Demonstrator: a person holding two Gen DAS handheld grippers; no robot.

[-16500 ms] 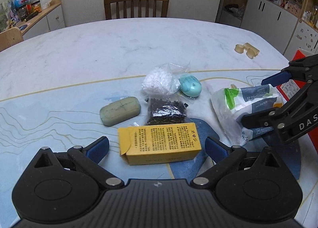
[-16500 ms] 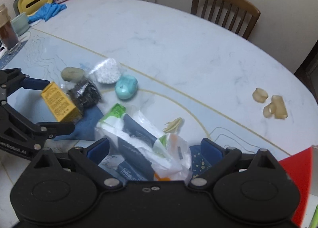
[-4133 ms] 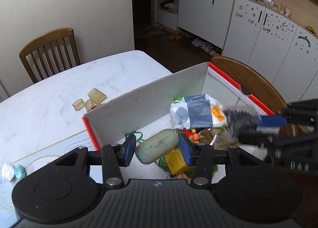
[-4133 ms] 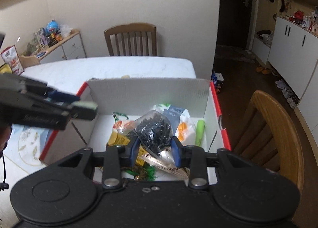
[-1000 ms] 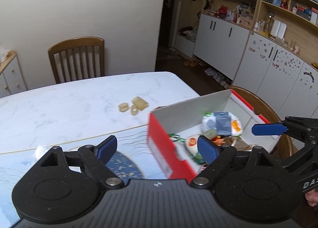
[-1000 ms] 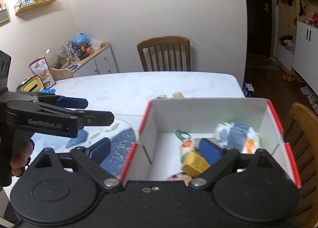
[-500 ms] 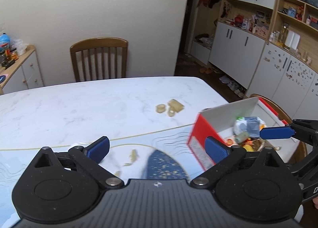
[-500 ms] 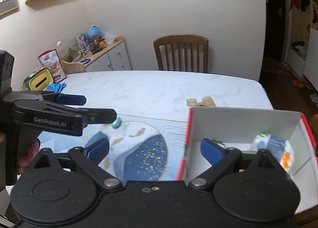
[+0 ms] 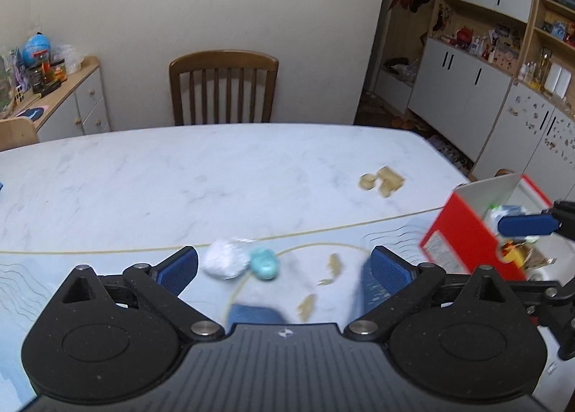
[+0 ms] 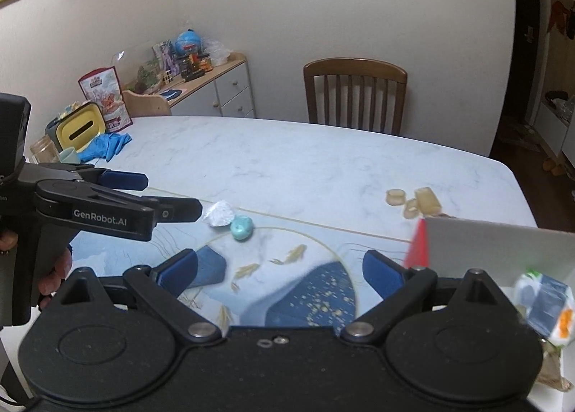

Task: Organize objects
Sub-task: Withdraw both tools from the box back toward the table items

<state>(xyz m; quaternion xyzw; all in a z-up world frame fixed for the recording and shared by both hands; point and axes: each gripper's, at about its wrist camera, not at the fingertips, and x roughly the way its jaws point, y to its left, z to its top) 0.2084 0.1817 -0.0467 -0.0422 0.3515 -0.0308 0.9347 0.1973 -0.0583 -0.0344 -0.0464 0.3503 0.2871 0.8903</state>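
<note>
worktop: white marble, blue fish-print mat on near part | white crinkly packet touching teal soap on mat | three tan pieces far right | red-and-white box at right edge | blue gloves, yellow container far left

place: home dining room | signs: marble table, wooden chair, cluttered sideboard, white cupboards, shoes by doorway
</note>
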